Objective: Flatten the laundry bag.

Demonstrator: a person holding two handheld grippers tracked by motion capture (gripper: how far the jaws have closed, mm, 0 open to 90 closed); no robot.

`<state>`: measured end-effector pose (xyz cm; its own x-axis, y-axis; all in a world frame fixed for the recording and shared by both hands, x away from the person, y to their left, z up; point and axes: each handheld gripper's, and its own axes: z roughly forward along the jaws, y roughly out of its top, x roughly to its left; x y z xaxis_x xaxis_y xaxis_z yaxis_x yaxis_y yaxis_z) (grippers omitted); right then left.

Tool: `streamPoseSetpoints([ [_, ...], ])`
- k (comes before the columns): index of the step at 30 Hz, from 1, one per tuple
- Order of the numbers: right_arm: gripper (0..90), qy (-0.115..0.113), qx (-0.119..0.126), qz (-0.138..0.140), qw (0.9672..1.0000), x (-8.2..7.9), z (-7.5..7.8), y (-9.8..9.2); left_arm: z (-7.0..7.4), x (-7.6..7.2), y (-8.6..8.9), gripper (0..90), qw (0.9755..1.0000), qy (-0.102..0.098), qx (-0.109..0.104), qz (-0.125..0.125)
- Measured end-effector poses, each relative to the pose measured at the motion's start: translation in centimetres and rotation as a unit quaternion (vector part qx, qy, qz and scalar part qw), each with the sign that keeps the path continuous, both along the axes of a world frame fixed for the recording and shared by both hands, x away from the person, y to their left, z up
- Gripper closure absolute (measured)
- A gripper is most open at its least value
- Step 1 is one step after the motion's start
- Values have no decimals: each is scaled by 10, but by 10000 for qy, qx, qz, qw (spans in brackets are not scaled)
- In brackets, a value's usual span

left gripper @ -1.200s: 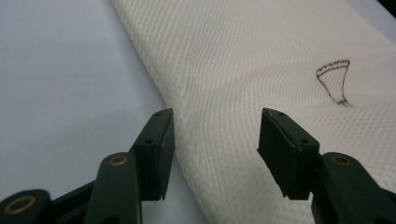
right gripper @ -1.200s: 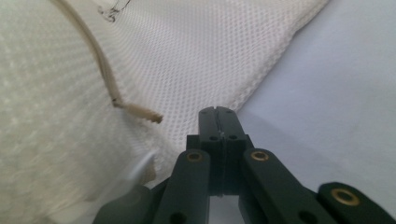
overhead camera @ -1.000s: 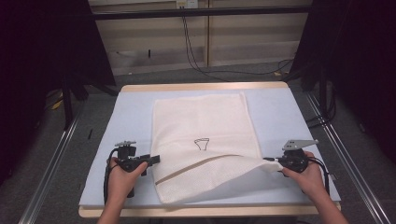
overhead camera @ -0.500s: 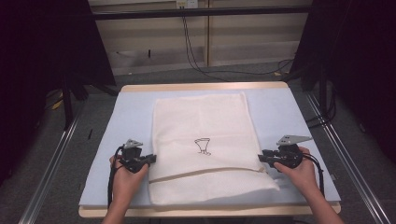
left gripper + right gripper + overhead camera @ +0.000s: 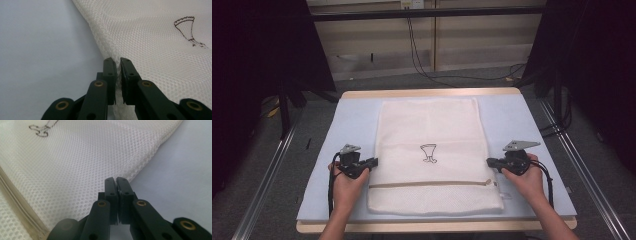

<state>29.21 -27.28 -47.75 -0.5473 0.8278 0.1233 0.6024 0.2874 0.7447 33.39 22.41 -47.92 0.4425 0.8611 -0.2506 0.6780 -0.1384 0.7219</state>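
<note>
Mesh bag [image 5: 432,155] now spread flat, each side edge pinched in left tool [image 5: 373,161] and right tool [image 5: 488,162] just closed.

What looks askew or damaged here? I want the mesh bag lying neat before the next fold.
Nothing stands out. The white mesh bag lies flat and square on the blue mat, zipper straight across near its front edge. Left tongs and right tongs each pinch a side edge.

Pale blue table mat [image 5: 507,120]; black cables [image 5: 422,55] behind, perhaps on floor.
</note>
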Motion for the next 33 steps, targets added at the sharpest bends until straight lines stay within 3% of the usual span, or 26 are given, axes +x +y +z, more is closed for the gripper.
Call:
streamPoseSetpoints([
  [2, 882, 19, 64, -22, 10000, 4, 1, 0, -2, 2, 0, 837, 10000, 99, 10, -5],
  [5, 881, 66, -29, 62, 10000, 3, -1, 2, -2, 2, 2, 830, 10000, 83, -41, 16],
  [12, 877, 143, 139, 158, 9997, -1, -1, 6, 0, 1, 11, 838, 9999, 92, -42, 137],
  [16, 865, 138, 76, 217, 9996, -2, -1, 9, -1, 1, 14, 831, 9999, 108, -51, 91],
  [19, 847, 104, 84, 191, 9997, -3, -2, 8, 0, 0, 14, 793, 9999, 93, -68, 127],
  [20, 830, 94, 90, 182, 9997, -3, -2, 8, 1, 0, 15, 768, 9999, 66, 35, 101],
  [24, 752, -31, 89, 100, 9999, -6, 1, 6, 8, -2, 17, 619, 9997, -64, 31, 216],
  [30, 774, -190, 150, 69, 9997, -12, 8, 2, 19, -5, 12, 521, 9995, -211, -193, 163],
  [33, 802, -255, 213, 82, 9994, -14, 10, 0, 24, -6, 6, 501, 9995, -212, -234, -30],
])
